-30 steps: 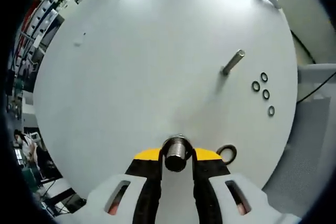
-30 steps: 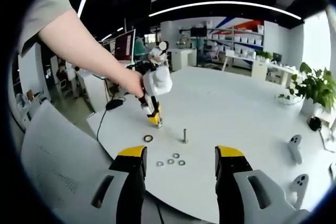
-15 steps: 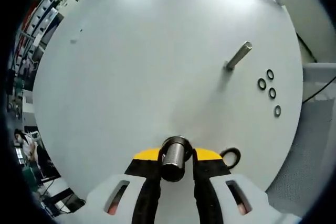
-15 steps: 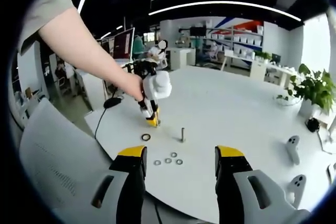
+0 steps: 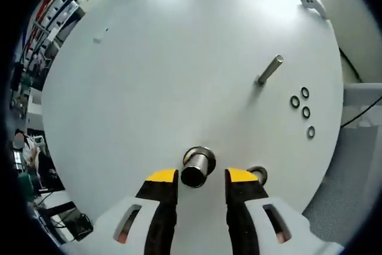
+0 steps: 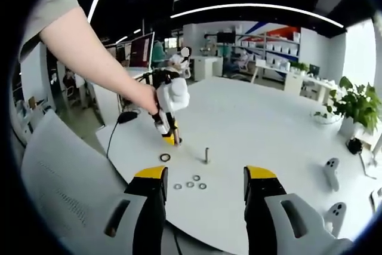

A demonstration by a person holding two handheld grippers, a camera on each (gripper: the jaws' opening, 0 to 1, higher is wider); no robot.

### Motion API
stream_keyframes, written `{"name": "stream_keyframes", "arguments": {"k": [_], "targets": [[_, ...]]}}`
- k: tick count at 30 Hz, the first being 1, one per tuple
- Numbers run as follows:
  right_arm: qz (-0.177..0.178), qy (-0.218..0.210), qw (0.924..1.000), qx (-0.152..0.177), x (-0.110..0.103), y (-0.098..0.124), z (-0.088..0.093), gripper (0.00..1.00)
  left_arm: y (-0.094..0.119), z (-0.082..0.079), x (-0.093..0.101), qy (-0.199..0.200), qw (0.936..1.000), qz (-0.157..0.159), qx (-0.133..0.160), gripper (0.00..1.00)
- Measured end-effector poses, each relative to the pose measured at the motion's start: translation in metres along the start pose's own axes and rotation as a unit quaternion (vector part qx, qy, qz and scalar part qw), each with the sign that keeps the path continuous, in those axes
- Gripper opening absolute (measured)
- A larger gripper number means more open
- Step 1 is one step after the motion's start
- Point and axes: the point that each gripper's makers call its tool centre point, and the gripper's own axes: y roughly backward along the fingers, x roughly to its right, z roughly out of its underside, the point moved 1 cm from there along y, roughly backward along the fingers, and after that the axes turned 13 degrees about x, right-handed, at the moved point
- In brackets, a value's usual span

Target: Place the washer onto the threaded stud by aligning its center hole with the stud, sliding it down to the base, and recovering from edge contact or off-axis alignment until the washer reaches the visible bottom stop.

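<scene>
Bright overhead strip lighting, glare on white table (image 5: 149, 76), perhaps slightly soft fisheye edges.

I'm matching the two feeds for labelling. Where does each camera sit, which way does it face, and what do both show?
Left gripper view: rides the left gripper, looking down on the round white table; its open yellow-tipped jaws flank a short metal cylinder.
Right gripper view: rides the right gripper, looking level across the table at the person's bare forearm holding the left gripper.
Shared: thin upright metal stud, four small washers, one larger dark ring.
</scene>
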Motion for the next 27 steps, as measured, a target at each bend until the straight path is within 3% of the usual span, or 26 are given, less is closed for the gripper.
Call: {"name": "stream_keyframes", "arguments": {"k": [7, 14, 21, 27], "targets": [[-0.003, 0.0, 1.0, -0.008, -0.002, -0.001, 0.003, 0.53, 0.007, 0.013, 0.002, 0.03, 0.9995, -0.004, 0.007, 0.3], [-0.009, 0.001, 0.9999, -0.007, -0.003, -0.001, 0.003, 0.53, 0.015, 0.015, 0.022, 0.054, 0.9983, 0.0, 0.021, 0.3], [-0.007, -0.001, 1.0, -0.003, -0.003, -0.001, 0.002, 0.53, 0.006, 0.018, 0.039, 0.037, 0.999, 0.005, 0.026, 0.32], [-0.008, 0.001, 1.0, -0.002, -0.003, 0.0, 0.001, 0.53, -0.005, 0.026, 0.055, 0.045, 0.9986, 0.022, 0.015, 0.34]]}}
